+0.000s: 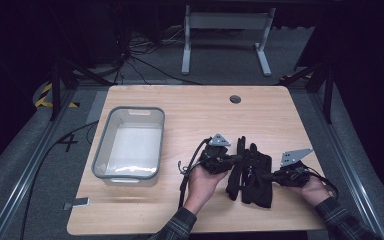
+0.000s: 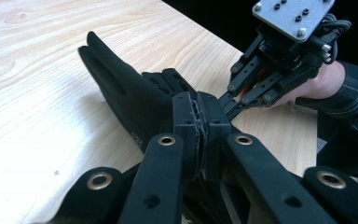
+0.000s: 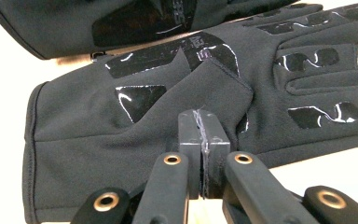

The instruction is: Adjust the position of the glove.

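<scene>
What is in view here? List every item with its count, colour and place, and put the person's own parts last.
gloves: two, black, side by side on the table's near right part, between the grippers.
bin: one, grey-rimmed, translucent, empty, on the table's left part.
table: one, light wood, centre of the high view.
desk frame: one, white, on the floor beyond the table.
left gripper: one, black, shut at the gloves' left edge.
right gripper: one, black, shut at the gloves' right edge.
hands: two, in plaid sleeves, bottom edge.

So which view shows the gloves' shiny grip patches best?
The right gripper view: the grip patches on the near glove gleam up close. The left gripper view gives plain black fabric, the high view a dark pair between the grippers.
</scene>
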`<state>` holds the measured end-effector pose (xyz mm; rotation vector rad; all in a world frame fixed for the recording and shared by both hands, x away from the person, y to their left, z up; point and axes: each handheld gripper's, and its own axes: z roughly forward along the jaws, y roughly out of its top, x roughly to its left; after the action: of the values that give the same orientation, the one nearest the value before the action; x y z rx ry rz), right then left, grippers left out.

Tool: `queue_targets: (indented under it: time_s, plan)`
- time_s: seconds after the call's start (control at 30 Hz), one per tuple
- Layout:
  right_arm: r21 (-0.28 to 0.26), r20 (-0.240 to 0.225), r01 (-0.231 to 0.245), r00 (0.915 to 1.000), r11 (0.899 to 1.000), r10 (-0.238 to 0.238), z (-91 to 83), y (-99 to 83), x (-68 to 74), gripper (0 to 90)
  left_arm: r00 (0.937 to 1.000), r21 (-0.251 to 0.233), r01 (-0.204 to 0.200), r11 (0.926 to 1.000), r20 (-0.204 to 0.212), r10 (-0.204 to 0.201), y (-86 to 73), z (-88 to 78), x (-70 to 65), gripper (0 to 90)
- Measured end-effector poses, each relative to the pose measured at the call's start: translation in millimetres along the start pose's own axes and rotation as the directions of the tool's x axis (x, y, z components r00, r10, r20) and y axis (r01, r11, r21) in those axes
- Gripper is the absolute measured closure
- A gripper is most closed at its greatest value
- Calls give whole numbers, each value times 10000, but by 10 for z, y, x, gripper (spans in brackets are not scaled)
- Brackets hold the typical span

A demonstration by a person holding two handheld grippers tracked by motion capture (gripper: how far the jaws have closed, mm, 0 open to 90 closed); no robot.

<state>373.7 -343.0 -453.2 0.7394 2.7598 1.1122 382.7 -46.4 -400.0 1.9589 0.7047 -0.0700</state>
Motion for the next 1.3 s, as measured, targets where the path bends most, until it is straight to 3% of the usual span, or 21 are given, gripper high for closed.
queue_targets:
  time_s: [0.33, 0.83, 0.97, 1.3]
  plan:
    - [-129, -165, 137, 9998, 9998, -139, 137, 123, 1, 900, 9996, -35, -149, 9999, 258, 150, 135, 113, -20, 879]
    - [-301, -101, 160, 9998, 9994, -164, 165, 167, -26, 896, 9987, 211, -139, 9997, 492, 128, 161, 330, -47, 879]
    - [-1239, 616, -352, 9972, 9917, 431, -154, 91, -172, 880, 9988, 258, -275, 9993, 410, 264, 165, 354, -66, 879]
    - [-1106, 1469, -1034, 9819, 9885, 1191, -281, -112, -400, 842, 9969, 699, -570, 9959, 575, 530, 134, 576, -189, 878]
